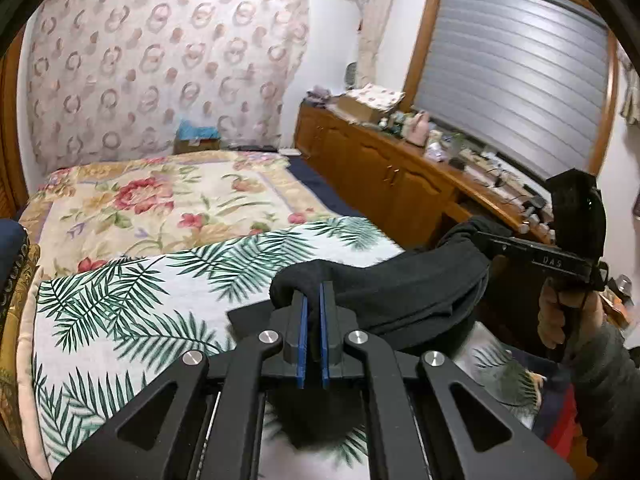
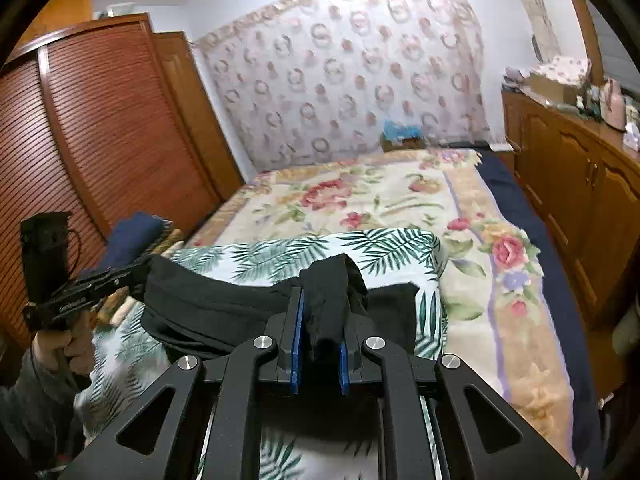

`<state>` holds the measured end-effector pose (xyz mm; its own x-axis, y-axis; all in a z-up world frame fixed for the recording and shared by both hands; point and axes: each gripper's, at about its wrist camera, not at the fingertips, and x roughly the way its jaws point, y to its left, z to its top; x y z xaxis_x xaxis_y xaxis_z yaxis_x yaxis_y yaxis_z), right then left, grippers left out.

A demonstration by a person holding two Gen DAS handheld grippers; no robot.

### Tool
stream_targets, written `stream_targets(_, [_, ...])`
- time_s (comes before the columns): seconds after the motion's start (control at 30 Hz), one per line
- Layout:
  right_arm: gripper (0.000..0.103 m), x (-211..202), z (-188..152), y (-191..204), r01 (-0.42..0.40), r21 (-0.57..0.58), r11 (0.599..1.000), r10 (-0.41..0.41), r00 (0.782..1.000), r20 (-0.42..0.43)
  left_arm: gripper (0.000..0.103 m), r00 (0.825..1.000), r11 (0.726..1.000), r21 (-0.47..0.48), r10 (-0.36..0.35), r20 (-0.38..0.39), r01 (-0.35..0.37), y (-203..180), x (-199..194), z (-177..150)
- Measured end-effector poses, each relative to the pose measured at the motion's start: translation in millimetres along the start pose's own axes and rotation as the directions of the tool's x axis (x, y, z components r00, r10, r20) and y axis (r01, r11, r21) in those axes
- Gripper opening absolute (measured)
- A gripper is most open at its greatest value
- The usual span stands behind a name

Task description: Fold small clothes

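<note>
A black garment hangs stretched between my two grippers above a palm-leaf cloth spread on the bed. My left gripper is shut on one bunched end of it. In the left wrist view the right gripper grips the other end at the right, with a hand on its handle. In the right wrist view my right gripper is shut on a thick wad of the black garment, which runs left to the left gripper. The garment's lower part sags toward the palm-leaf cloth.
A floral bedspread covers the bed beyond the palm-leaf cloth. A wooden cabinet with clutter on top runs along the right of the bed under a window. A slatted wardrobe stands at the left. A folded navy item lies at the bed's left edge.
</note>
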<state>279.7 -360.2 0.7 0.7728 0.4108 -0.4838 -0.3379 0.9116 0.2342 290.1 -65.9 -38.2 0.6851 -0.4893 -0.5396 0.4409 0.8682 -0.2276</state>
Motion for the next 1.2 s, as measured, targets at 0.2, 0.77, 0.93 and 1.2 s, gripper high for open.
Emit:
stream_targets(0.2, [0.035, 47.6, 8.3, 1.3, 0.138, -0.044, 0.989, -0.14, 0.988, -0.061, 0.016, 0.995, 0.997, 0.037, 0.071, -0.069, -0.068, 8.4, 29.3, -7.7])
stream_targets(0.77, [0.07, 92.2, -1.1, 4.5, 0.153, -0.121, 0.981, -0.177, 0.959, -0.221, 0.069, 0.975, 0.996, 0.057, 0.085, -0.205, -0.075, 22.0, 62.5, -27.0])
stream_targets(0.93, [0.073, 102.0, 5.5, -4.6, 0.128, -0.044, 0.991, -0.135, 0.956, -0.262, 0.069, 0.965, 0.996, 0.036, 0.082, -0.248, -0.076, 25.2, 78.0, -27.8])
stream_targets(1.2, [0.055, 98.4, 7.6, -18.6, 0.034, 0.02, 0.999, -0.027, 0.956, -0.293, 0.069, 0.965, 0.998, -0.058, 0.009, -0.262, -0.025, 34.6, 87.3, -31.9])
